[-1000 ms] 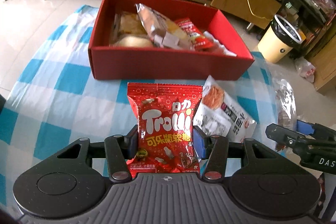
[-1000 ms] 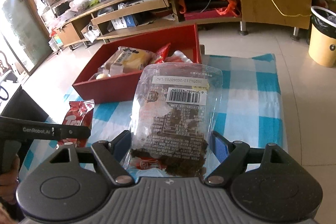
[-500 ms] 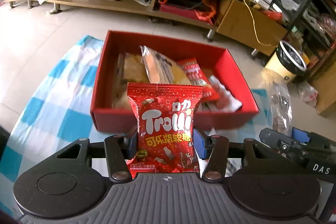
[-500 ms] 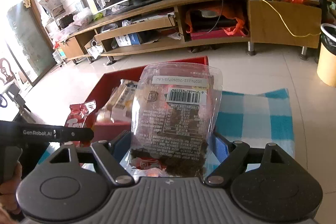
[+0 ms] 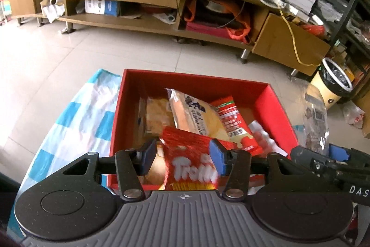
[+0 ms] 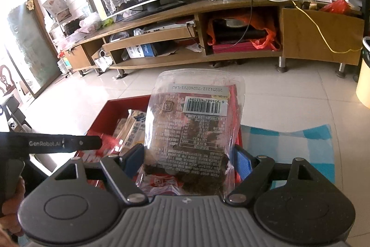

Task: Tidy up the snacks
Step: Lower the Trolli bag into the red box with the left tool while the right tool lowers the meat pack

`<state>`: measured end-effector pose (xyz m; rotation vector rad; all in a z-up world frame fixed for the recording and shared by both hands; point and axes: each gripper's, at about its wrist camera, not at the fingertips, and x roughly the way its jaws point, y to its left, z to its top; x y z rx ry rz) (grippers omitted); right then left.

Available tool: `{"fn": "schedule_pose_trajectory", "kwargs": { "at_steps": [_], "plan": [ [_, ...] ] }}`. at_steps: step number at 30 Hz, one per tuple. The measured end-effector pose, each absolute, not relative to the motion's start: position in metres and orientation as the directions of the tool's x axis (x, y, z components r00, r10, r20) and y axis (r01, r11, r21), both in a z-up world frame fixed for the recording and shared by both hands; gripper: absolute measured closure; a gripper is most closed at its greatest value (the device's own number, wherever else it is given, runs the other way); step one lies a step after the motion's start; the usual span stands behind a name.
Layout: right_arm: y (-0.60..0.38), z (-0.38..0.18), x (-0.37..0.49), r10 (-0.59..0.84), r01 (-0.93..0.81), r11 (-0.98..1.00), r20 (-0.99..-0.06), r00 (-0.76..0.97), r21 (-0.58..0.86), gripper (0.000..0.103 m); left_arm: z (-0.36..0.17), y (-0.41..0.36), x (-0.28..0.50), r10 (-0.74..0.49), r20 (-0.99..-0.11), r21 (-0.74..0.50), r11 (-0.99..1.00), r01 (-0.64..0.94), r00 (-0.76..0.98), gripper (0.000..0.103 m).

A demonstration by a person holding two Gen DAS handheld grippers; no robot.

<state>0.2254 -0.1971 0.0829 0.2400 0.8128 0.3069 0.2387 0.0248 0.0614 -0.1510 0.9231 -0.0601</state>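
Left tongs (image 5: 182, 157) clamped on red Trolli candy packet (image 5: 190, 168), over open red cardboard box (image 5: 275, 112). Right tongs (image 6: 188, 160) clamped on clear plastic dried-snack bag (image 6: 194, 131), above box's right side.

Daylit room, bright. Light floods in through the glass door (image 6: 30, 50) left of the TV stand (image 6: 208, 38), washing out the floor tiles (image 5: 46, 57) before it. Strong fisheye bending at all edges, dark corners. Motion blur on the red Trolli packet (image 5: 192, 166); clear snack bag (image 6: 194, 131) shows glare, print legible.
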Motion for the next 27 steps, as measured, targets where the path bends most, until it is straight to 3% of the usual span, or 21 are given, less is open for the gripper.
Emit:
{"fn": "schedule_pose_trajectory", "kwargs": {
  "at_steps": [9, 22, 27],
  "plan": [
    [-0.187, 0.062, 0.253, 0.354, -0.173, 0.933, -0.711, 0.608, 0.317, 0.023, 0.035, 0.012, 0.253, -0.099, -0.829, -0.102, 0.994, 0.024, 0.551, 0.042],
    [-0.181, 0.056, 0.270, 0.337, -0.170, 0.940, -0.719, 0.608, 0.296, 0.022, 0.033, 0.009, 0.271, -0.029, -0.815, -0.033, 0.999, 0.003, 0.578, 0.041],
    [-0.170, 0.054, 0.271, 0.326, -0.186, 0.945, -0.725, 0.607, 0.270, 0.017, 0.032, 0.010, 0.275, -0.015, -0.815, -0.024, 1.000, -0.008, 0.580, 0.040]
  ]
}}
